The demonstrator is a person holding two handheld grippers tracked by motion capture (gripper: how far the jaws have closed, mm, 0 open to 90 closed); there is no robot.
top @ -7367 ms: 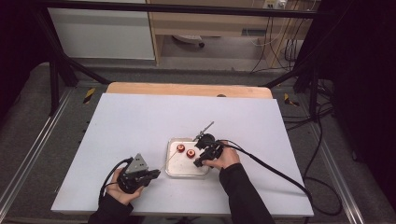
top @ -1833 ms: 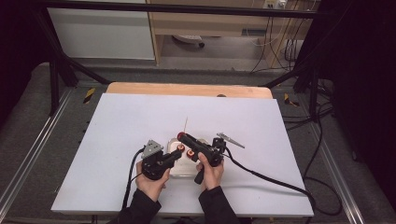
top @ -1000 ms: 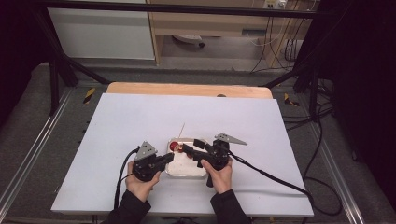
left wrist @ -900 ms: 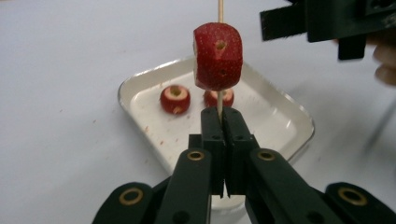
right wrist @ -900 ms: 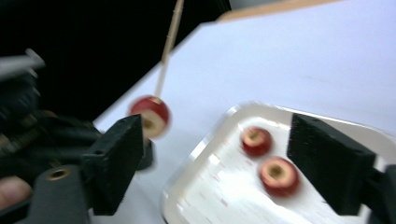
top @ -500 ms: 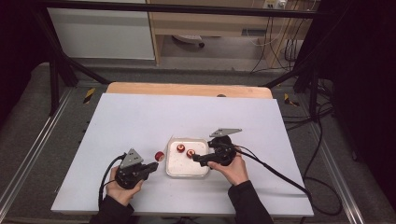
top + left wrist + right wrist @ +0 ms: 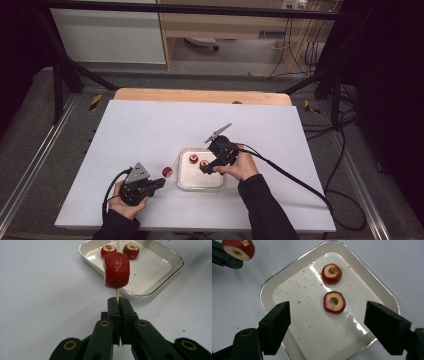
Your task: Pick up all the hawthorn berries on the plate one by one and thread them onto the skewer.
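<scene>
One fruit piece (image 7: pixel 116 270) is already threaded on the skewer (image 7: pixel 117 297), pinched in the left tool (image 7: pixel 119 302) just beside the tray (image 7: pixel 372 287). Two pieces (image 7: pixel 334 302) are left in the tray — the right tool (image 7: pixel 327 320) hangs over them, jaws wide and empty.

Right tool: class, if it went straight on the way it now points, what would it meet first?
Probably the nearer fruit ring in the tray. The right tool is open and points down at the tray, the ring between its jaws. Depth is unclear, so it may meet the tray floor.
</scene>
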